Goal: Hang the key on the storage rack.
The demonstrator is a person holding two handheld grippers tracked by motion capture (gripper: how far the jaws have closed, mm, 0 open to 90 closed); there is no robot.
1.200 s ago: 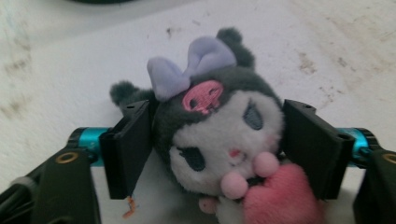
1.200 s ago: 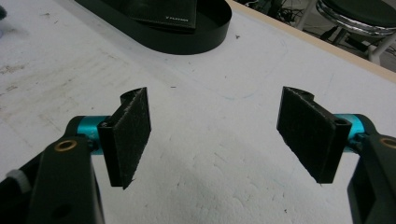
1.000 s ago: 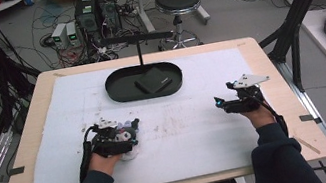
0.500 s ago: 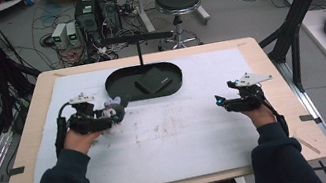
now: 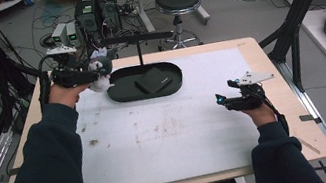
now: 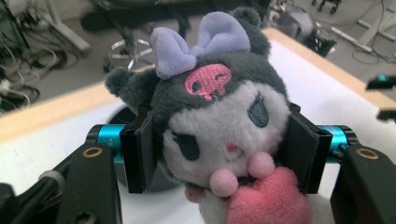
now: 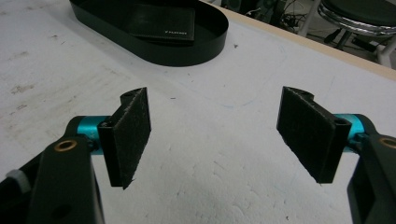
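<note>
Left gripper (image 5: pixel 97 72) holds a plush toy (image 6: pixel 219 116), jaws clamped on either side of its head; grey-and-white face, purple bow, pink heart at the chest. In the high view the plush toy (image 5: pixel 99 81) is lifted off the surface (image 5: pixel 169 136), at the far left, just beside the left end of the black oval tray (image 5: pixel 115 93). The tray already carries a black wallet (image 5: pixel 152 81), lying flat.

Right gripper (image 5: pixel 226 101) rests low over the right side of the surface, well apart from the tray, jaws wide with nothing between them.

Judgement: pickup is done, carry is nearly complete. Left to do, as it looks: bring the toy over the tray's open left part, lower it, release. Wallet leaves room on that side.
</note>
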